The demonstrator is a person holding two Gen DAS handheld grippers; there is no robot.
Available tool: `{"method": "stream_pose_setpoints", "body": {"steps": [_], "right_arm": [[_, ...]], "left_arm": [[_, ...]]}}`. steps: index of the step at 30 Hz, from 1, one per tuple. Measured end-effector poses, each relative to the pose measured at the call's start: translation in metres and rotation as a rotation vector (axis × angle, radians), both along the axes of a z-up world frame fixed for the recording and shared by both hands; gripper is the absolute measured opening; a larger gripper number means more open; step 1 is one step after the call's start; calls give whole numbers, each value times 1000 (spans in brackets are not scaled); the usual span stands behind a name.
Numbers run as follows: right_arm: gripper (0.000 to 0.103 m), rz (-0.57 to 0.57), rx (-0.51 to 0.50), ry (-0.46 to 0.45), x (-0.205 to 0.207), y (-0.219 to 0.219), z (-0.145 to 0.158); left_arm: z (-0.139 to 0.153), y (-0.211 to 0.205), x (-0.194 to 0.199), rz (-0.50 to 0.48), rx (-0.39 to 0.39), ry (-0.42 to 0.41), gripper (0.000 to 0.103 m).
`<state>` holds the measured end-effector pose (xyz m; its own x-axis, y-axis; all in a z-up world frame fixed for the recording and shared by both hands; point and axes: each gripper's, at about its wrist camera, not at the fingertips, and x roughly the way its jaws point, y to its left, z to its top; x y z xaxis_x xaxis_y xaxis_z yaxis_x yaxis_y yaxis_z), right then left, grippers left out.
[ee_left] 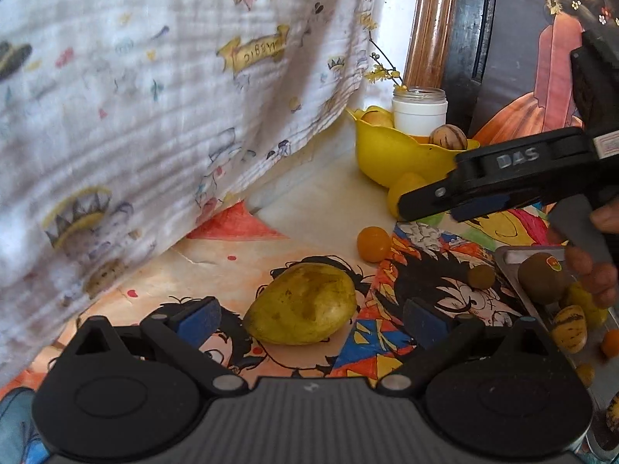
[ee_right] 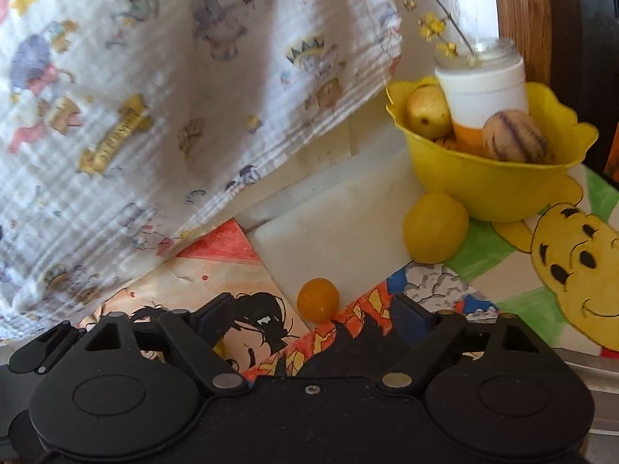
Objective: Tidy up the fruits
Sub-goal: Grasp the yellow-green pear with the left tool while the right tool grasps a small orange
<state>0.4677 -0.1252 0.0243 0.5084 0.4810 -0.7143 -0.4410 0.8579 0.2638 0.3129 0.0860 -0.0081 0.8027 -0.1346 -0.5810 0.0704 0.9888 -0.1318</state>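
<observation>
A yellow-green mango lies on the cartoon-print table cover between the blue pads of my open left gripper, which is not touching it. A small orange fruit lies just ahead of my open, empty right gripper, seen from the side in the left wrist view. A yellow round fruit rests against a yellow bowl holding a striped fruit, a yellow fruit and a white jar.
A metal tray at right carries a brown kiwi, a striped yellow fruit and small orange fruits. A small brown fruit sits beside it. A printed white cloth hangs along the left. A wooden frame stands behind the bowl.
</observation>
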Motion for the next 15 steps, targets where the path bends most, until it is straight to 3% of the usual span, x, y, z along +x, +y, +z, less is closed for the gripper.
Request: {"method": "stream_pose_setpoints", "body": {"steps": [15], "right_arm": [[65,-24,18,45,25,14,-30]], "left_arm": [[-10,-1,18,-7,-18,-1,99]]}}
